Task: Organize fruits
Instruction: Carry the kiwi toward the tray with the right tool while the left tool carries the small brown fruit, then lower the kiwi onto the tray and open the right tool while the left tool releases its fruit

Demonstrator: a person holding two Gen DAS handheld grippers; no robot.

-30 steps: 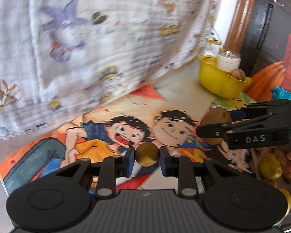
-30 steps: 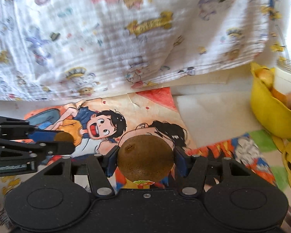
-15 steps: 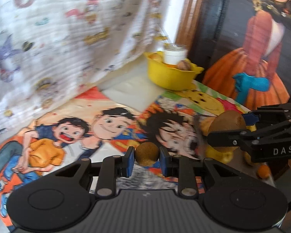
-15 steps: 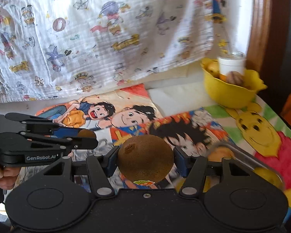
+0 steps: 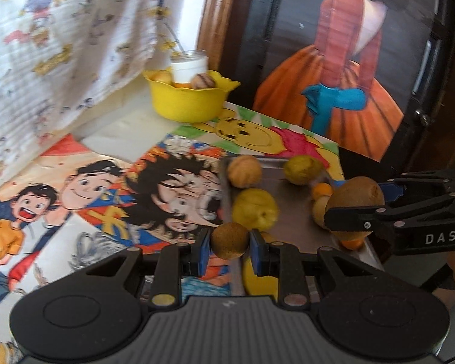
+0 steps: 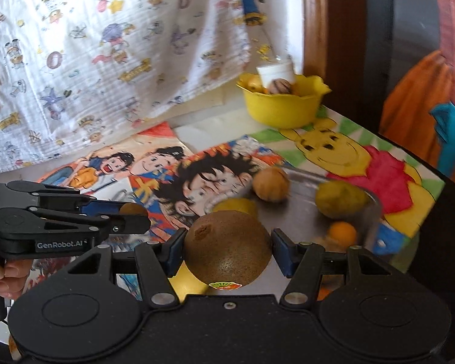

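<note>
Kiwi (image 6: pixel 227 247), brown and fuzzy with a sticker on its underside, fills the lower centre of the right wrist view, pinched between the 2 blue pads of the right gripper (image 6: pixel 227 250). In the left wrist view the same fruit shows at the right edge, level with the middle of the frame, held over the metal tray (image 5: pixel 291 221).

Left gripper (image 5: pixel 230 250) is pressed tight on a small round brown fruit (image 5: pixel 230 240), low in the centre of its own view, above the near left rim of that tray. From the right wrist camera this gripper enters at the left edge, and part of a hand (image 6: pixel 3 276) grips its handle.

Inside the tray, at centre right of the left wrist view, lie a tan ribbed fruit (image 5: pixel 245 171), 2 yellow-green fruits (image 5: pixel 254 209) and a small orange one (image 5: pixel 322 190); several look blurred.

Farther back, upper centre, a yellow bowl (image 5: pixel 188 103) holds a white jar (image 5: pixel 188 68) and a few more fruits. Cartoon drawings (image 5: pixel 173 194) cover the table, and a printed white cloth (image 6: pixel 106 60) hangs behind at upper left.
</note>
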